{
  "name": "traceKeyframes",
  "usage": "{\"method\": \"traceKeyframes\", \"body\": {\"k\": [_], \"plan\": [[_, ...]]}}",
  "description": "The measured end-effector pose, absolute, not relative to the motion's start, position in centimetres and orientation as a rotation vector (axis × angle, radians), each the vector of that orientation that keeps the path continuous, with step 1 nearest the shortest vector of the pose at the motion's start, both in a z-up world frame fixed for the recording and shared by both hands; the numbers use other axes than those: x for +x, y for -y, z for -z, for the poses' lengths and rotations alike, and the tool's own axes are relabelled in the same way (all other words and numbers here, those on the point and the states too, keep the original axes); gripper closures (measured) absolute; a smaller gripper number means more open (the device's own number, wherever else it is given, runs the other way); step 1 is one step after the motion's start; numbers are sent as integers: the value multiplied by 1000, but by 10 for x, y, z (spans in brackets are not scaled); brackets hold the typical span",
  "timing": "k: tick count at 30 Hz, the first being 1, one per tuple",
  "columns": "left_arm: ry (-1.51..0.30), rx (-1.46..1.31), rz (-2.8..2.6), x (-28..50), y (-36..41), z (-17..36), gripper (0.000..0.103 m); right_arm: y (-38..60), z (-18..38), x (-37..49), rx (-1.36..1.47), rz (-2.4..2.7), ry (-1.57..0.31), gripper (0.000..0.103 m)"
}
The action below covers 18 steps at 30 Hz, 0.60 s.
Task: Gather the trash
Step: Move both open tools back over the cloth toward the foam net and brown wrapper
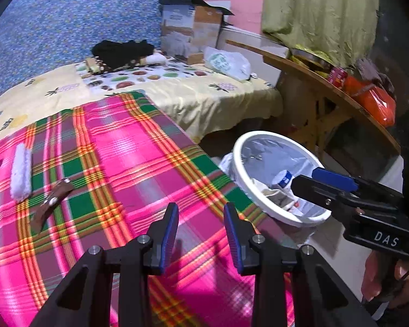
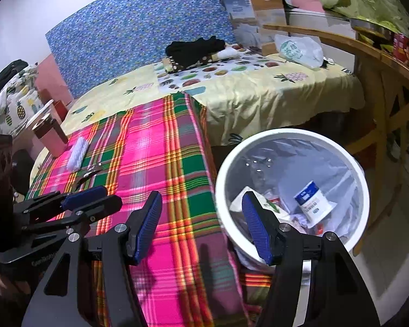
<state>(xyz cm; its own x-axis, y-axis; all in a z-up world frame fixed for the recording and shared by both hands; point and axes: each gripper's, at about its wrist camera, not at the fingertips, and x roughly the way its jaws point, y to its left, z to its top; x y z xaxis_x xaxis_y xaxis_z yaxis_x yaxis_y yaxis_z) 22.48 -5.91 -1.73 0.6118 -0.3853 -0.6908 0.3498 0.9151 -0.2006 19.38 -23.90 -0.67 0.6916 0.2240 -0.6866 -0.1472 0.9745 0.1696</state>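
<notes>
A white bin (image 2: 220, 190) with a clear liner stands beside the pink plaid cloth (image 2: 161, 147). In it lie a white bottle with a blue label (image 2: 310, 199) and crumpled paper. My right gripper (image 2: 201, 194) hovers open and empty over the cloth's edge and the bin rim. My left gripper (image 1: 200, 207) is open narrowly over the cloth, nothing between its pads. On the cloth's far left lie a white fluffy roll (image 1: 20, 174) and a brown wrapper (image 1: 53, 200). The bin (image 1: 259, 204) shows to the right in the left wrist view, with the right gripper (image 1: 304, 181) over it.
Behind the cloth is a bed with a yellow sheet (image 1: 193, 100), black clothing (image 1: 122, 50), a cardboard box (image 1: 191, 32) and a plastic bag (image 1: 227, 62). A wooden table (image 1: 327, 90) with an orange bag (image 1: 376, 100) stands right of the bin. A pink container (image 2: 47, 133) stands at the cloth's left.
</notes>
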Motion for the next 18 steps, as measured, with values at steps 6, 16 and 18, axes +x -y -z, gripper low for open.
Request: {"method": "traceKeyframes", "body": {"k": [6,16,18], "plan": [[-797,-65,382,221,37,17,69,222,5,194,79,-242,-779,41],[-779,-96,310,218,-1,16,69,193,3,200,36,-311,-784,41],[-779,-101,291,218,-8,17,69,188,3,201,30,-325,-785,41]]}}
